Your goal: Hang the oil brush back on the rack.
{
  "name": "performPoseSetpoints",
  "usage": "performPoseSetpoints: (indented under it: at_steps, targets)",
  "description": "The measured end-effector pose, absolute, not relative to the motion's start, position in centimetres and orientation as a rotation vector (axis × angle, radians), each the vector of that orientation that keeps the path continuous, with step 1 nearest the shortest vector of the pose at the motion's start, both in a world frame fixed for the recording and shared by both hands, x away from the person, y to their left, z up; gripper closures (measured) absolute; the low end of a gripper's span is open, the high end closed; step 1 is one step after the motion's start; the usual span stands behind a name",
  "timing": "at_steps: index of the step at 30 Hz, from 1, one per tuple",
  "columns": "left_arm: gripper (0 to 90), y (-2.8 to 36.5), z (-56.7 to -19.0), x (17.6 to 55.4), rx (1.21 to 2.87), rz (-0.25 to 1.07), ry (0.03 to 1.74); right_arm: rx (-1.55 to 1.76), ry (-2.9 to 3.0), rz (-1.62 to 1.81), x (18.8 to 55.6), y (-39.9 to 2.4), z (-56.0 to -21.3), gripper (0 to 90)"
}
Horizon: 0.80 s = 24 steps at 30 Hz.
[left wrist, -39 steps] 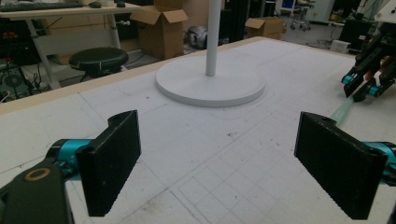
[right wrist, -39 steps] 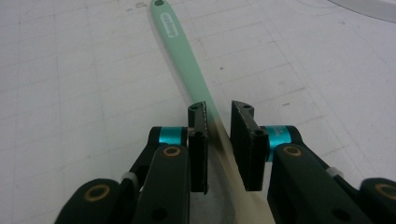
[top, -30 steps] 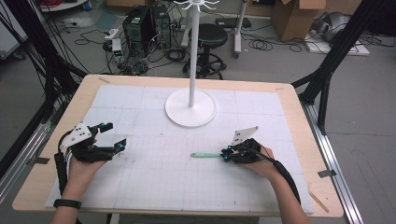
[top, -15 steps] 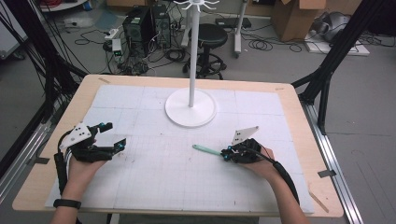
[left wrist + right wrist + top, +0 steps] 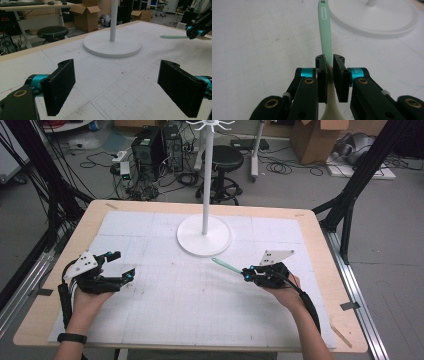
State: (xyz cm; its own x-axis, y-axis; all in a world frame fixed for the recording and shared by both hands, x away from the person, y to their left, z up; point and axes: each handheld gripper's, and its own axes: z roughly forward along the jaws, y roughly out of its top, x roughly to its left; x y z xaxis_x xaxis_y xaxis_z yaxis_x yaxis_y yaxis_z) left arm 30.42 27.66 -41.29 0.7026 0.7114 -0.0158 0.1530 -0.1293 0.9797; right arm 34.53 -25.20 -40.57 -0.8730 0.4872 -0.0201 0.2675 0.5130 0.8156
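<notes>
The spoon point(image 5: 325, 30) is slim, with a mint-green handle that has a small hole at its far end and faint lettering just below it; toward the near end the colour turns to cream where the handle widens into the bowl. It sits pinched in the right claw point(image 5: 246, 273), the two black pads pressed on the handle where green meets cream. In the high view the handle point(image 5: 226, 265) slants up and away from the claw toward the white stand point(image 5: 204, 236), its tip clear of the table point(image 5: 320, 235) and near the stand's round base without touching it.

The bowl end is cut off at the bottom of the right gripper view, hidden below the claw — its shape cannot be told. The lettering on the handle is too blurred to read. The stand's top is cropped at the upper edge of the high view.

The right hand point(image 5: 282, 287) holds its claw low over the white mat, pointing up-left toward the stand. The left hand point(image 5: 90, 297) rests on the table at the left — its left claw point(image 5: 122, 265) spread wide, nothing between the pads, aimed across the mat.
</notes>
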Motion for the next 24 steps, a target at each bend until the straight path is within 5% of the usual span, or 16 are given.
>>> performPoseSetpoints:
  at_steps: [24]
  targets:
    - [15.2, 27.9, -41.2, 30.4, 1.638, 0.554, 0.706, 0.743, 2.064, 1.562, 35.3, -25.5, -31.8, 83.2]
